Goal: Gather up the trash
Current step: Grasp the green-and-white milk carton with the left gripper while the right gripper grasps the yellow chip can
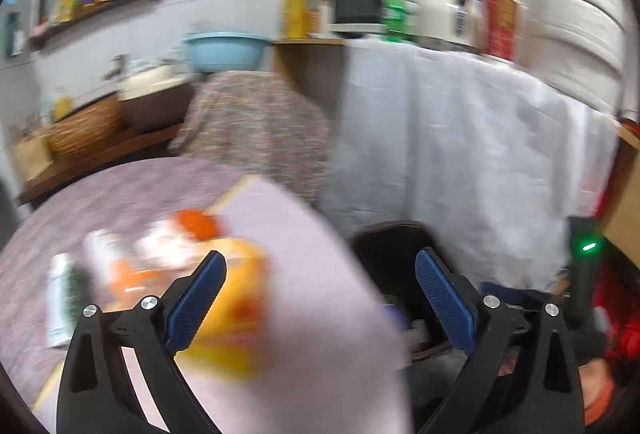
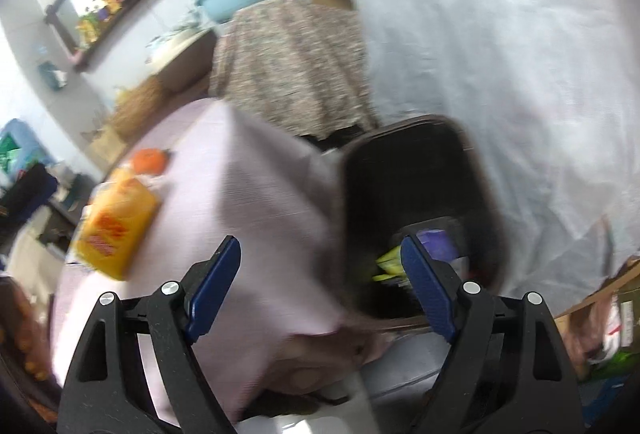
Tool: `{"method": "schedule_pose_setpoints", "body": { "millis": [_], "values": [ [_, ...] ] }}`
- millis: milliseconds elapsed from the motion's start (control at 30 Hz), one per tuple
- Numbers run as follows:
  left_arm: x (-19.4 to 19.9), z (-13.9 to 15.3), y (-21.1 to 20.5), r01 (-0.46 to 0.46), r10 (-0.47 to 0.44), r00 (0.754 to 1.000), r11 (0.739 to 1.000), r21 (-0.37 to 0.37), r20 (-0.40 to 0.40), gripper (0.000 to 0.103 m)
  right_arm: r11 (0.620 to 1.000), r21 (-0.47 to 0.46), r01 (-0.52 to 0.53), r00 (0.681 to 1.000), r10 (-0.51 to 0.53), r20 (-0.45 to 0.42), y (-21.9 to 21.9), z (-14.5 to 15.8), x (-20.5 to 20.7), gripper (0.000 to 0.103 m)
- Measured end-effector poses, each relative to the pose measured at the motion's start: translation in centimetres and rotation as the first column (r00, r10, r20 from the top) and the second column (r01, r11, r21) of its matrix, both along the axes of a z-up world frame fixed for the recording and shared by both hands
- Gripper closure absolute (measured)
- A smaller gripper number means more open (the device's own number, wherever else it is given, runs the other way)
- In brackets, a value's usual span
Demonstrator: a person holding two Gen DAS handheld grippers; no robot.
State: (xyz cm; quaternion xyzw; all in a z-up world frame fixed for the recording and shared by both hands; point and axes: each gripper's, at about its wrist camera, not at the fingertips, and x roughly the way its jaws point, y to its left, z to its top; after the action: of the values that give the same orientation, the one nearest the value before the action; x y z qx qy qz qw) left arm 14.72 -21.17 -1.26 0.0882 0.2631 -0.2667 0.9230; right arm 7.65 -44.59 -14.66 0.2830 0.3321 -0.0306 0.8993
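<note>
Both views are blurred by motion. A yellow-orange packet [image 1: 236, 310] lies on the table's pink cloth [image 1: 304, 274], with an orange round thing [image 1: 198, 224] and other wrappers [image 1: 64, 294] behind it. My left gripper [image 1: 320, 302] is open and empty, its left finger over the packet. A black bin [image 2: 416, 202] stands beside the table's corner and holds purple and yellow-green trash [image 2: 432, 242]. My right gripper [image 2: 320, 290] is open and empty above the table corner and the bin's rim. The packet also shows in the right wrist view [image 2: 116, 226].
A white cloth [image 1: 460, 138] drapes a counter with a microwave [image 1: 360, 2], bottles and jars. A floral-covered stand [image 1: 256, 122] carries a blue basin [image 1: 224, 50]. A wicker basket [image 1: 84, 126] sits on a wooden shelf at left.
</note>
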Motion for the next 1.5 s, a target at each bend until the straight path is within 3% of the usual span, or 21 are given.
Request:
{"method": "schedule_pose_setpoints", "body": {
  "millis": [133, 200, 333, 600, 900, 1033, 1100, 1167, 1500],
  "values": [
    [1.4, 0.2, 6.1, -0.168, 0.166, 0.985, 0.985, 0.038, 0.053, 0.008, 0.992, 0.073, -0.106, 0.994, 0.105, 0.026, 4.1, 1.9, 1.5, 0.021],
    [2.3, 0.0, 9.6, -0.263, 0.260, 0.964, 0.963, 0.050, 0.062, 0.008, 0.984, 0.096, -0.148, 0.989, 0.147, 0.026, 6.2, 2.4, 2.4, 0.021],
    [5.0, -0.5, 15.1, -0.396, 0.397, 0.918, 0.916, 0.071, -0.003, 0.009, 0.972, 0.148, -0.184, 0.982, 0.189, -0.018, 9.2, 3.3, 4.6, 0.021],
    [10.3, -2.2, 17.9, -0.365, 0.377, 0.905, 0.926, 0.097, -0.195, 0.014, 0.943, 0.252, -0.218, 0.967, 0.244, -0.077, 13.5, 4.7, 9.6, 0.021],
    [13.5, -5.2, 17.7, -0.357, 0.395, 0.869, 0.918, 0.174, -0.299, 0.029, 0.956, 0.206, -0.208, 0.948, 0.249, -0.198, 16.6, 4.5, 13.4, 0.021],
    [14.1, -5.8, 17.9, -0.366, 0.407, 0.857, 0.912, 0.183, -0.315, 0.037, 0.953, 0.214, -0.216, 0.933, 0.266, -0.242, 17.4, 3.8, 14.4, 0.021],
    [14.5, -6.1, 18.4, -0.381, 0.420, 0.845, 0.907, 0.177, -0.333, 0.047, 0.954, 0.220, -0.205, 0.932, 0.259, -0.253, 17.6, 3.4, 14.8, 0.021],
    [14.9, -6.5, 19.0, -0.388, 0.423, 0.832, 0.906, 0.169, -0.358, 0.050, 0.952, 0.232, -0.200, 0.929, 0.259, -0.265, 17.7, 3.1, 15.2, 0.028],
    [14.5, -7.0, 19.4, -0.382, 0.414, 0.833, 0.910, 0.159, -0.368, 0.052, 0.936, 0.244, -0.254, 0.932, 0.304, -0.196, 17.5, 3.1, 14.8, 0.035]
  ]
}}
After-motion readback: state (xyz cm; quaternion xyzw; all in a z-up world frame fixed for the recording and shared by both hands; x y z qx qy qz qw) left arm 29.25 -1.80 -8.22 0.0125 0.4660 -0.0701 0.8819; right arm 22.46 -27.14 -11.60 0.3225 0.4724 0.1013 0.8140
